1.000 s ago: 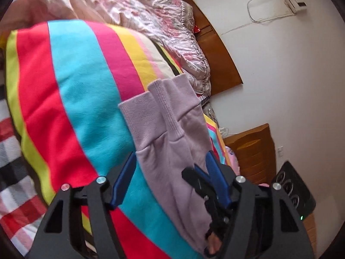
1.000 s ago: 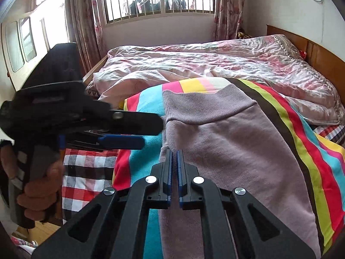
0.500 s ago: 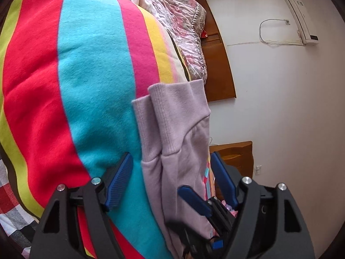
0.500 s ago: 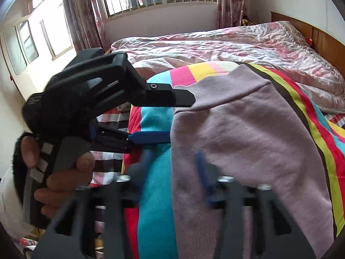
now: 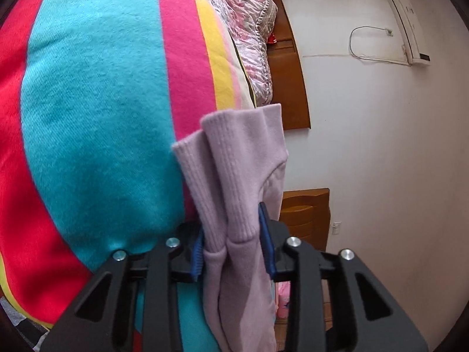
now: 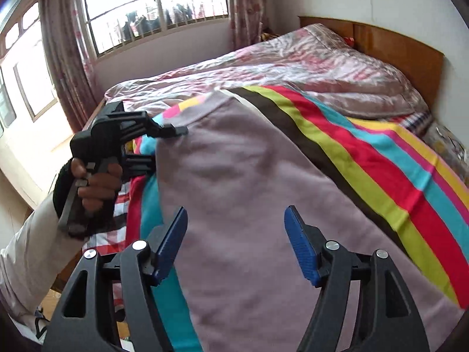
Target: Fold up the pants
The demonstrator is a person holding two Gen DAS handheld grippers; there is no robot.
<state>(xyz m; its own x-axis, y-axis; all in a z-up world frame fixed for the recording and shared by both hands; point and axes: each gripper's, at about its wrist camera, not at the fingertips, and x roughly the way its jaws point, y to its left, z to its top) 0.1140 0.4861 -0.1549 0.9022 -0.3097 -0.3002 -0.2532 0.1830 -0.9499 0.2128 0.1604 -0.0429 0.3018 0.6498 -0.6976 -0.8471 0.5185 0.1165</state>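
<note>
The lilac pants (image 6: 249,193) lie along the striped blanket (image 6: 381,158) on the bed. In the left wrist view my left gripper (image 5: 231,243) is shut on the two ribbed leg cuffs (image 5: 234,170), bunched between its blue pads. In the right wrist view my right gripper (image 6: 234,243) is open and empty, just above the pants' middle. The left gripper (image 6: 117,135), held by a hand, shows there at the pants' left edge.
A pink floral quilt (image 6: 263,67) covers the far part of the bed. A wooden headboard (image 6: 395,47) stands at the right, a window (image 6: 152,8) behind. A wooden nightstand (image 5: 304,217) stands by the white wall. A checked sheet (image 6: 111,220) lies at the bed's left edge.
My left gripper has moved in and closed on the two leg cuffs. My right gripper has opened, let go of the pants' edge and shifted right over the fabric.
</note>
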